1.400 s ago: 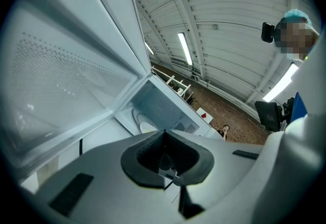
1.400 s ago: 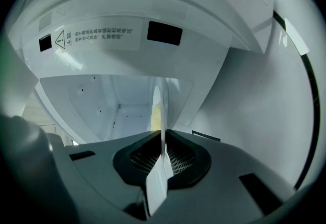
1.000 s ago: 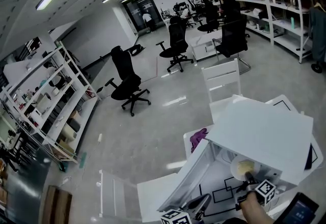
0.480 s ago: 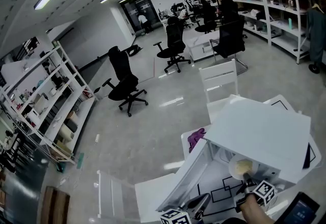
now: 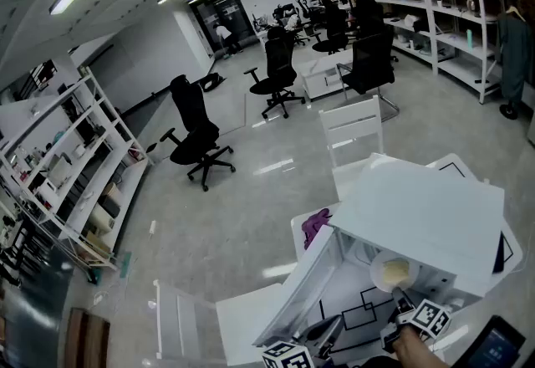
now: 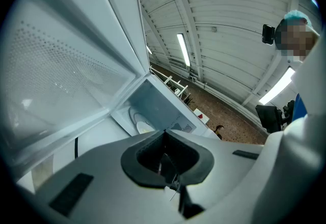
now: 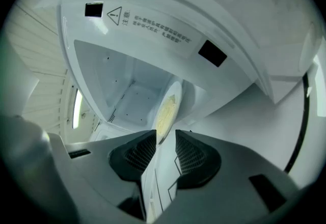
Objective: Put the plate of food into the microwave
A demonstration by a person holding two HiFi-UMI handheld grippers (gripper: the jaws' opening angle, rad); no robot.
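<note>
A white microwave (image 5: 426, 216) stands on the table at lower right, its door (image 5: 305, 287) swung open to the left. A white plate of yellowish food (image 5: 393, 273) hangs at the mouth of the cavity (image 7: 125, 90). My right gripper (image 5: 399, 299) is shut on the plate's near rim. In the right gripper view the plate (image 7: 167, 108) shows edge-on between the jaws of the right gripper (image 7: 165, 141). My left gripper (image 5: 334, 326) is low beside the open door, shut with nothing in it. The left gripper view shows the left gripper (image 6: 165, 154), the door (image 6: 61, 65) and the plate (image 6: 143, 127) beyond.
A purple cloth (image 5: 313, 226) lies on the table's far left corner. Behind the table stands a white chair (image 5: 355, 136), and another white chair (image 5: 180, 324) is at the lower left. A dark device (image 5: 493, 345) sits at the bottom right. Black office chairs (image 5: 194, 132) and shelving (image 5: 75, 182) stand farther off.
The plate and my right gripper have edged slightly up toward the cavity. The head view has shifted a little; the left gripper stays by the door.
</note>
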